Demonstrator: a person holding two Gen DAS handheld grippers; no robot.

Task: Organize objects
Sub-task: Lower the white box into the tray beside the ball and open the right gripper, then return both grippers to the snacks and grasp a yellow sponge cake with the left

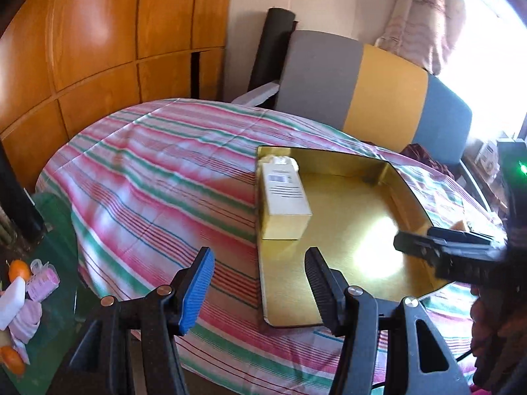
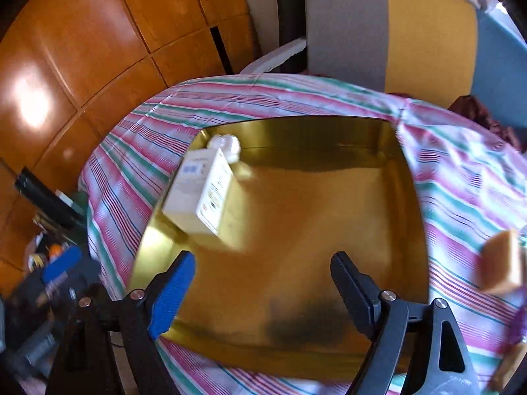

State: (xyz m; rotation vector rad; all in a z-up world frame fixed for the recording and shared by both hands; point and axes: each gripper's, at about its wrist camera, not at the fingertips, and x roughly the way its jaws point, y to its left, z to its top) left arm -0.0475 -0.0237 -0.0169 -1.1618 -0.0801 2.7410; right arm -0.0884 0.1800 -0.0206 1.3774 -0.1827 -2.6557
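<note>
A white box (image 2: 201, 194) lies inside the gold tray (image 2: 313, 230), against its left wall, with a small white bundle (image 2: 227, 144) in the far-left corner. Both the left tool (image 1: 260, 283) and the right tool (image 2: 263, 286) hover over the tray's near edge, jaws apart and empty.

My left gripper (image 1: 258, 291) is angled down, jaws partly apart, nothing between the pads. My right gripper (image 2: 263, 283) is also pitched down, jaws spread wide and empty. In the left wrist view its black body pokes in from the right edge.
</note>
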